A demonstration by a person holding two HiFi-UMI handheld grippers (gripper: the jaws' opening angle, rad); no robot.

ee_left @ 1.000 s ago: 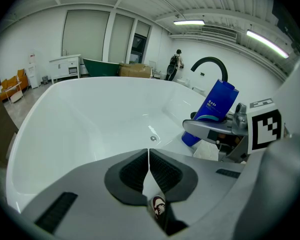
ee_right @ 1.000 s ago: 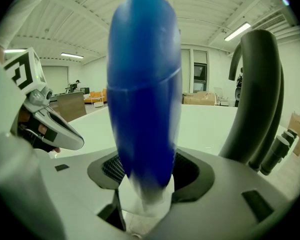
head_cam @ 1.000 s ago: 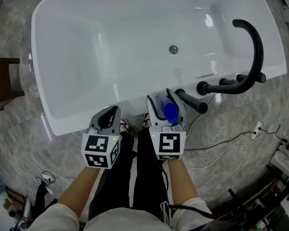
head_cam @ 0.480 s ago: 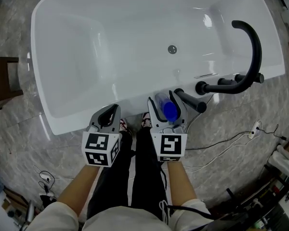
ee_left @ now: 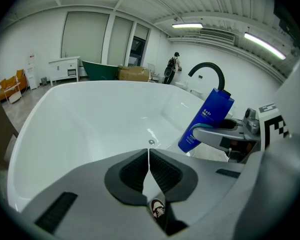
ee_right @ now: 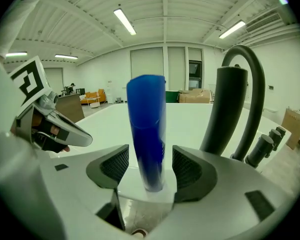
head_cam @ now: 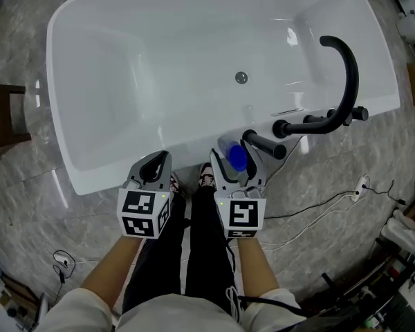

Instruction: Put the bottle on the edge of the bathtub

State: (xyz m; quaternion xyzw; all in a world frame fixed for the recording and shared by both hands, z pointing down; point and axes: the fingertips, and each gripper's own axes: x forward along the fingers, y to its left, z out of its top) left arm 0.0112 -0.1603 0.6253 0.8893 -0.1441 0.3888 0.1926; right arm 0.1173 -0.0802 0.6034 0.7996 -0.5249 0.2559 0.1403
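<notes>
Right gripper view has the bottle (ee_right: pixel 146 119) standing on the tub's (ee_right: pixel 132 186) near edge between our right gripper's (ee_right: pixel 151 166) just-opened jaws, pads off it, so we back straight out without clipping it; left gripper (ee_left: pixel 149 164) closed, empty.
</notes>
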